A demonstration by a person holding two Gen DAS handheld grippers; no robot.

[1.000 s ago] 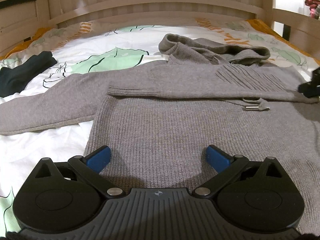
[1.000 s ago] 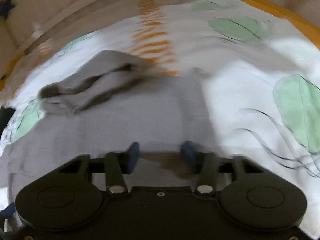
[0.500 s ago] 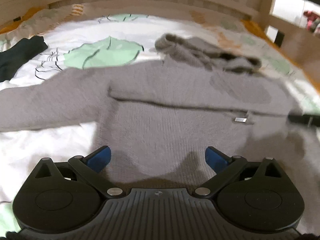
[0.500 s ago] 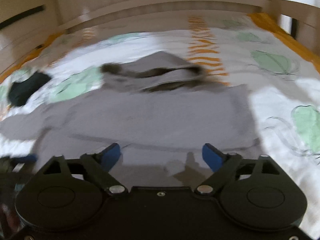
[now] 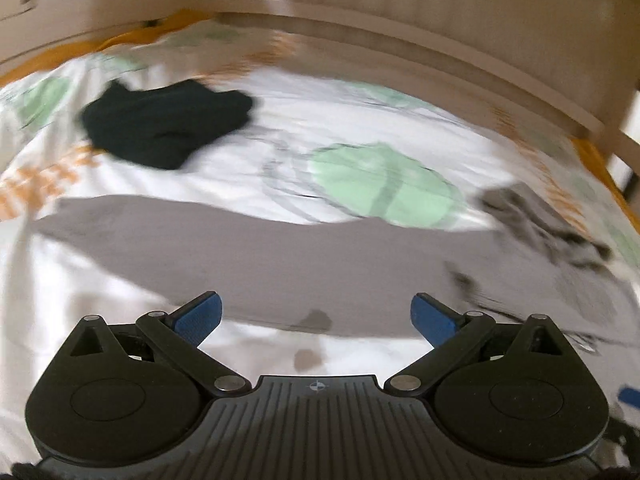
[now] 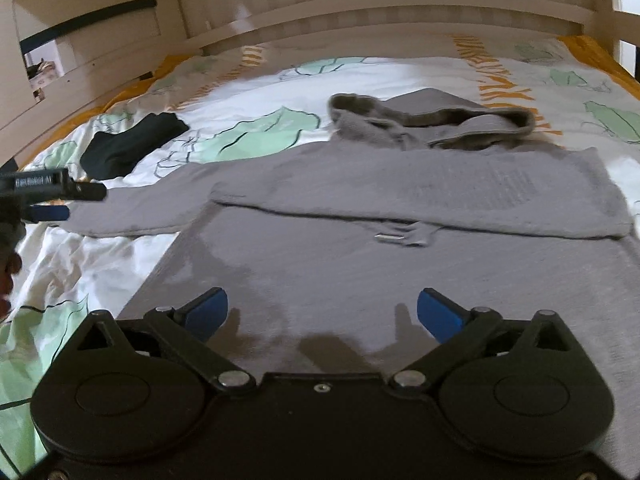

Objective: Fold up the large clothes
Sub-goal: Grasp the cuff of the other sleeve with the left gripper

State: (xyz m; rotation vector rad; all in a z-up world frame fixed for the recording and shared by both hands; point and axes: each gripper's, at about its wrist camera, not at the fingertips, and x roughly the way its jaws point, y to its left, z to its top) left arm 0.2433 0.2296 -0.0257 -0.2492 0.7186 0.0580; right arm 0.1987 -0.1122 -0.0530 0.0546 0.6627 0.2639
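Observation:
A grey knit hoodie point(image 6: 400, 216) lies flat on the bed, hood point(image 6: 432, 120) towards the headboard. One sleeve is folded across its chest. The other sleeve point(image 5: 240, 248) stretches out to the left. My left gripper point(image 5: 316, 316) hangs open over that outstretched sleeve with nothing between its blue pads; the view is blurred by motion. The left gripper point(image 6: 76, 202) also shows at the left edge of the right wrist view, near the sleeve's end. My right gripper point(image 6: 322, 312) hovers over the hoodie's lower body, its jaws opening wide and empty.
A black garment point(image 6: 132, 144) lies on the leaf-patterned sheet point(image 6: 256, 128) beyond the outstretched sleeve. A wooden headboard point(image 6: 400, 12) and side rails bound the bed. A person's hand point(image 6: 8, 276) shows at the left edge.
The left gripper swung left, from over the hoodie's body to over the outstretched sleeve. The right jaws went from narrow to wide, and that gripper drew back from the shoulder to over the body.

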